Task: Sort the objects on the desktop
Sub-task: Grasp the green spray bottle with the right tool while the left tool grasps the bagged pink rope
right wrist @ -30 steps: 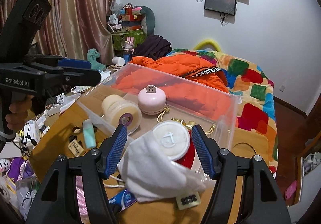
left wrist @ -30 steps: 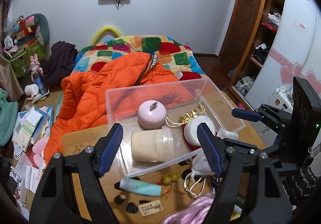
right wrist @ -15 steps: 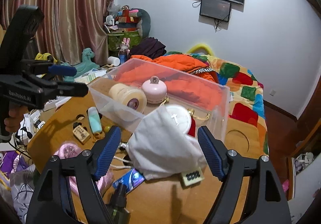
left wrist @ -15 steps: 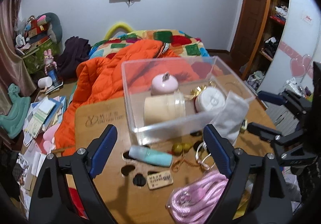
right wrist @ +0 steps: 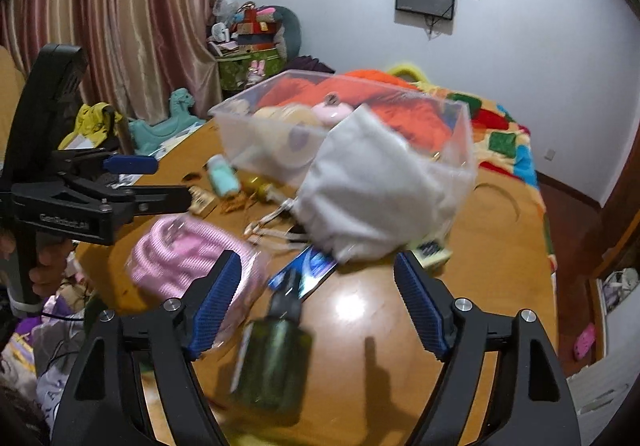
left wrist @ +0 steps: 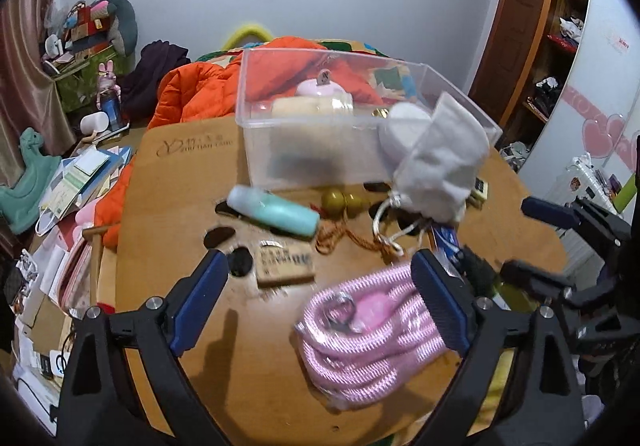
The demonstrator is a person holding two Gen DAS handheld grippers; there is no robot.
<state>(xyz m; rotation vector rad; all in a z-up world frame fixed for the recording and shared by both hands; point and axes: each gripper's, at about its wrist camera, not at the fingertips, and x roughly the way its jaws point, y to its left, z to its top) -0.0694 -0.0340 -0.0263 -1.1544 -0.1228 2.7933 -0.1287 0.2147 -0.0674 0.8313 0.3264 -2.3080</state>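
A clear plastic bin (left wrist: 340,150) (right wrist: 256,134) stands at the far side of the wooden table (left wrist: 180,174) and holds a pink round case (left wrist: 320,88), a cream jar and a white-lidded jar. A grey pouch (left wrist: 440,162) (right wrist: 368,186) leans on the bin's near corner. In front lie a teal tube (left wrist: 276,214), a tan tag (left wrist: 284,266), olive beads (left wrist: 344,202), a pink rope coil (left wrist: 372,330) (right wrist: 180,254) and a green spray bottle (right wrist: 276,354). My left gripper (left wrist: 320,306) is open above the coil's near-left side. My right gripper (right wrist: 316,306) is open over the bottle.
A blue packet (right wrist: 308,270) lies under the pouch's near edge. An orange jacket (left wrist: 192,94) and a patchwork bed (right wrist: 504,142) lie beyond the table. Papers and toys (left wrist: 68,182) clutter the floor to the left. A wardrobe (left wrist: 560,46) stands to the right.
Both grippers have pulled back from the bin toward the near side of the table and stayed open. The pink coil and green bottle have come into view beneath them.
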